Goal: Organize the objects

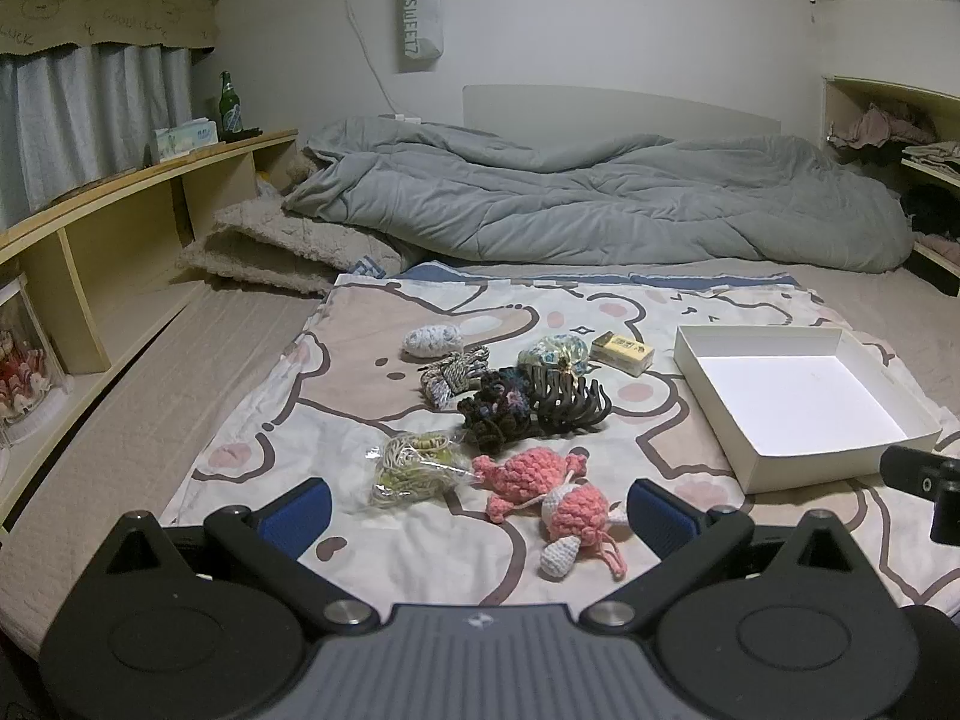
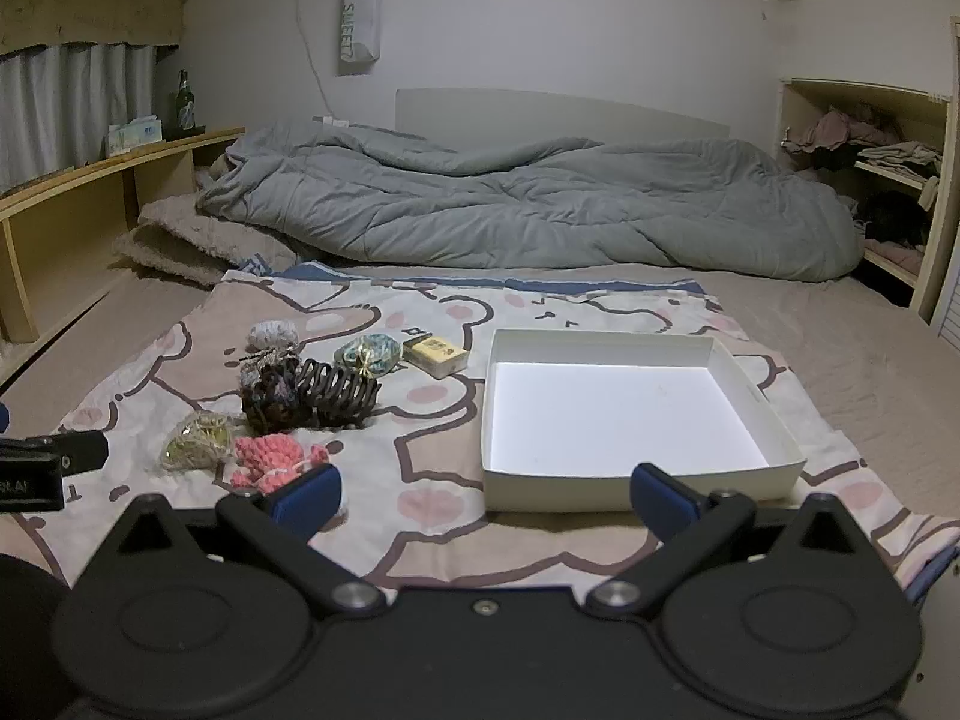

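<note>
Both tools hang over the near edge of a bed, tilted down toward a cartoon-bear printed cloth (image 1: 420, 564) spread across the beige mattress. The left gripper (image 1: 478, 516) has its blue-padded jaws spread as wide as they go, with nothing clamped; the pink and white crocheted toy (image 1: 558, 498) lies on the cloth in the gap between them, touched by neither pad. The right gripper (image 2: 485, 501) stands equally wide and empty, its jaws framing the near wall of the shallow white cardboard box (image 2: 636, 489), which sits open and empty on the right part of the cloth. The clutter waits in a loose cluster to the left of that box — a clear plastic bag of yellowish cord (image 1: 411, 468) just beside the crocheted toy, a dark brown plastic claw hair clip (image 1: 570, 402) touching a heap of dark scrunchies (image 1: 492, 411), a bundle of striped braided rope (image 1: 453, 372) behind them, a small pale grey-white knitted ball (image 1: 432, 340) farther back, a blue-green patterned pouch with a gold tie (image 1: 555, 354), and a small yellow carton (image 1: 621, 352) nearest the box's far corner. A rumpled grey quilt (image 1: 600, 204) fills the head of the bed, and a green glass bottle (image 1: 228, 105) stands on the wooden shelf (image 1: 150, 177) at the left.
</note>
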The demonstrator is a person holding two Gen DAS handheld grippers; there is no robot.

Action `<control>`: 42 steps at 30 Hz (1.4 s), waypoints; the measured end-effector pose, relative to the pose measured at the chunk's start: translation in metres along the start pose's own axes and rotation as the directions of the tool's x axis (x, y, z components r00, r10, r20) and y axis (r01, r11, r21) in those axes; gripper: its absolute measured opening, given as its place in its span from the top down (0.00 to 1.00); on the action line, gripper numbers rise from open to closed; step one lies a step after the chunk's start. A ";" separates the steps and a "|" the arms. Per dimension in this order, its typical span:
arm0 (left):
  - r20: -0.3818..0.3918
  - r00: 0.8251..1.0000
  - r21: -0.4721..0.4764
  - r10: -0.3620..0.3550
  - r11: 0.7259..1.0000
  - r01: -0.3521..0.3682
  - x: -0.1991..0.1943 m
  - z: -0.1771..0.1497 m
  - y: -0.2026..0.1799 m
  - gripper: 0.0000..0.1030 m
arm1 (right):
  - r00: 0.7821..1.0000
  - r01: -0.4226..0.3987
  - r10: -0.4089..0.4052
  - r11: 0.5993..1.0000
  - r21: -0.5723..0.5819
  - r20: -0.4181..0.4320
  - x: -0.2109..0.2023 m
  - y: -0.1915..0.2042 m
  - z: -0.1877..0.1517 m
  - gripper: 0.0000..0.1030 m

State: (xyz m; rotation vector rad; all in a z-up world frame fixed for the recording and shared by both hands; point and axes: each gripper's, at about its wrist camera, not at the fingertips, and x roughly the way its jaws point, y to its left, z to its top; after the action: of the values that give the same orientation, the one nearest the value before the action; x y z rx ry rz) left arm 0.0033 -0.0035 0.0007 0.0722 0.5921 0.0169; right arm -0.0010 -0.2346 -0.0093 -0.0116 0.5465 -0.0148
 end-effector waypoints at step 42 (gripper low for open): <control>0.000 1.000 0.003 0.002 1.000 -0.002 0.000 -0.002 0.003 0.00 | 1.000 0.000 0.000 1.000 -0.010 -0.013 0.002 0.005 -0.003 0.00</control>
State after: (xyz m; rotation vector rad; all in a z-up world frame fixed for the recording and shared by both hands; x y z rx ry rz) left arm 0.0016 -0.0005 -0.0009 0.0757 0.5922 0.0183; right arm -0.0007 -0.2294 -0.0125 -0.0210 0.5594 -0.0124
